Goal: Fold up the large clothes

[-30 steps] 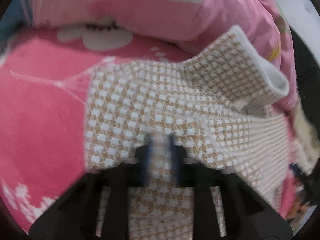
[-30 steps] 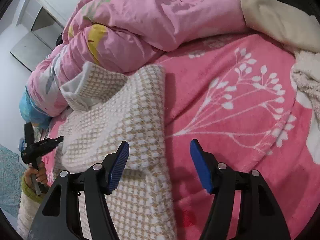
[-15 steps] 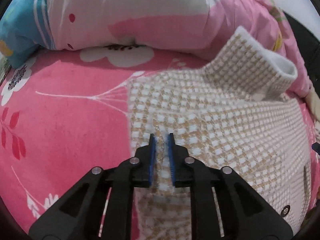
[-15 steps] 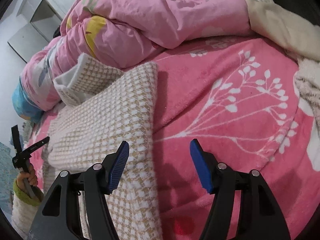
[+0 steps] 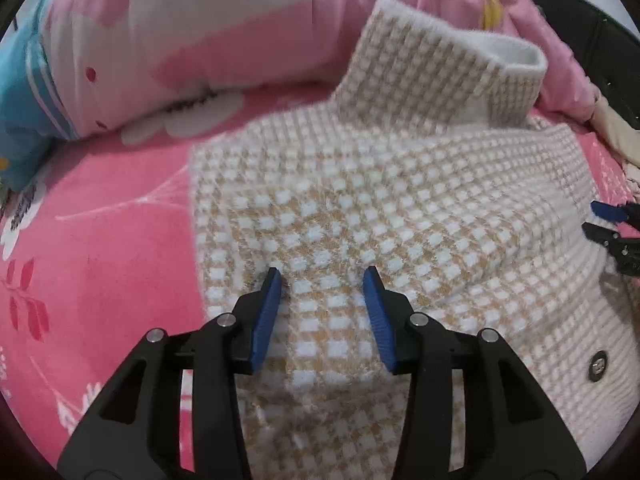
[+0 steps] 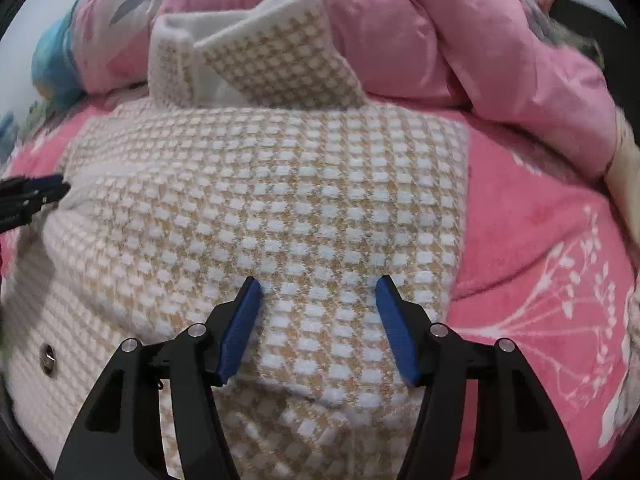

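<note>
Left hand-held gripper (image 5: 323, 280) opening, right hand-held gripper (image 6: 316, 290) closing, over checked coat (image 5: 400, 220)

Pink floral blanket (image 5: 100, 248), bunched pink duvet (image 6: 460, 40) behind; cream fabric (image 6: 624, 168) at edge

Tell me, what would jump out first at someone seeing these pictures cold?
A fuzzy tan-and-white checked coat fills the middle of both views, lying folded on a bright pink blanket with white flower prints, its collar standing up at the far end. Behind it a pink duvet is heaped. Near the camera, each black claw with blue pads, left claw opening, right claw closing, hovers over the coat.
</note>
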A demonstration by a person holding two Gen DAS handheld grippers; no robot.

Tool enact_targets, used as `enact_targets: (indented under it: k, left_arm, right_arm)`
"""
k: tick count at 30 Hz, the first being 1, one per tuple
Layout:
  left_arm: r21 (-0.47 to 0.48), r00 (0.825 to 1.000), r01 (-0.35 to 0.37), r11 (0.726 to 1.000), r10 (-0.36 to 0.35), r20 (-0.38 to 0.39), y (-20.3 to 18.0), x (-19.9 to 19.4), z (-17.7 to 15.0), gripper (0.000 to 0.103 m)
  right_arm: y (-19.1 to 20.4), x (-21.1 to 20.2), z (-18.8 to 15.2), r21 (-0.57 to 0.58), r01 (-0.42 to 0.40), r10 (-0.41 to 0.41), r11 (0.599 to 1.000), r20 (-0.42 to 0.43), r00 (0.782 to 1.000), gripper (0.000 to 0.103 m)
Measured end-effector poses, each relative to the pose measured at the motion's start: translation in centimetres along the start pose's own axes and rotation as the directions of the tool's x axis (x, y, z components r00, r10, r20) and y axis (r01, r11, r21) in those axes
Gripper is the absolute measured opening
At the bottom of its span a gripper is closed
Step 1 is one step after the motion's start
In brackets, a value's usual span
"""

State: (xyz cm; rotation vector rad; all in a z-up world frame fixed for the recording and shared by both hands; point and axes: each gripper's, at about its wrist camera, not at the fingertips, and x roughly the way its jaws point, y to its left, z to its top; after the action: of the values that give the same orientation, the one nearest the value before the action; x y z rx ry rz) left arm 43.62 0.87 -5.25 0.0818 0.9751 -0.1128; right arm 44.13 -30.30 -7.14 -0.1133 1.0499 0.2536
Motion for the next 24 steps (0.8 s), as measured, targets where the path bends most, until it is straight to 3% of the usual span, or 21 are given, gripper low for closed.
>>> enact_targets:
  k: [2,6,8,9,10,11,12,14,16,18,22,24]
  left_arm:
    - [0.005,1.000,-0.001,1.000,0.001,0.011,-0.1,-0.5,-0.3,0.042]
    - [-0.055,1.000,0.027,0.998,-0.027,0.002,0.4,-0.4,-0.1,0.042]
    - [-0.067,1.000,0.025,0.997,-0.025,0.005,0.5,-0.3,-0.1,0.042]
    - [-0.075,1.000,0.026,0.997,-0.025,0.009,0.5,-0.2,-0.2,0.043]
    - [-0.082,0.999,0.031,0.996,-0.030,0.012,0.7,-0.3,-0.1,0.043]
    - [-0.091,0.999,0.040,0.995,-0.038,0.016,0.9,-0.2,-0.1,0.043]
    - [-0.097,0.999,0.047,0.994,-0.045,0.017,1.3,-0.3,0.1,0.043]
    - [-0.112,0.998,0.066,0.992,-0.064,0.018,1.8,-0.4,0.1,0.043]
    - [-0.120,0.997,0.083,0.989,-0.082,0.017,2.2,-0.8,0.1,0.043]
    - [-0.131,0.995,0.098,0.987,-0.097,0.016,2.4,-0.7,0.2,0.043]
    - [-0.141,0.993,0.116,0.983,-0.115,0.019,2.5,-0.6,0.3,0.047]
    - [-0.144,0.993,0.115,0.983,-0.113,0.022,2.4,-0.7,0.3,0.048]
  right_arm:
    - [-0.9,-1.5,1.7,0.061,-0.030,0.032,0.998,-0.019,0.999,0.058]
    - [-2.5,-2.7,5.2,0.085,0.017,-0.023,0.996,0.068,0.997,0.058]
    - [-4.1,-0.2,6.6,0.141,0.034,-0.041,0.989,0.048,0.998,0.058]
    - [-5.0,2.1,6.7,0.157,0.099,-0.101,0.983,0.002,0.995,0.058]
    - [-6.3,4.7,6.3,0.183,0.116,-0.107,0.976,-0.060,0.992,0.065]
    - [-7.3,5.8,6.0,0.232,0.083,-0.068,0.969,-0.072,0.995,0.079]
    - [-8.8,5.9,5.7,0.317,0.009,0.008,0.949,-0.053,0.999,0.080]
    - [-9.6,4.7,5.7,0.379,-0.011,0.029,0.925,-0.042,0.999,0.080]
    - [-8.4,2.3,6.1,0.334,0.080,-0.066,0.939,-0.052,0.996,0.078]
    - [-6.1,-0.8,6.2,0.259,0.128,-0.133,0.957,0.001,0.991,0.075]
    - [0.2,-5.2,5.3,0.087,0.110,-0.119,0.990,0.103,0.988,0.075]
    - [2.9,-4.6,4.8,0.016,0.100,-0.101,0.995,0.092,0.991,0.075]
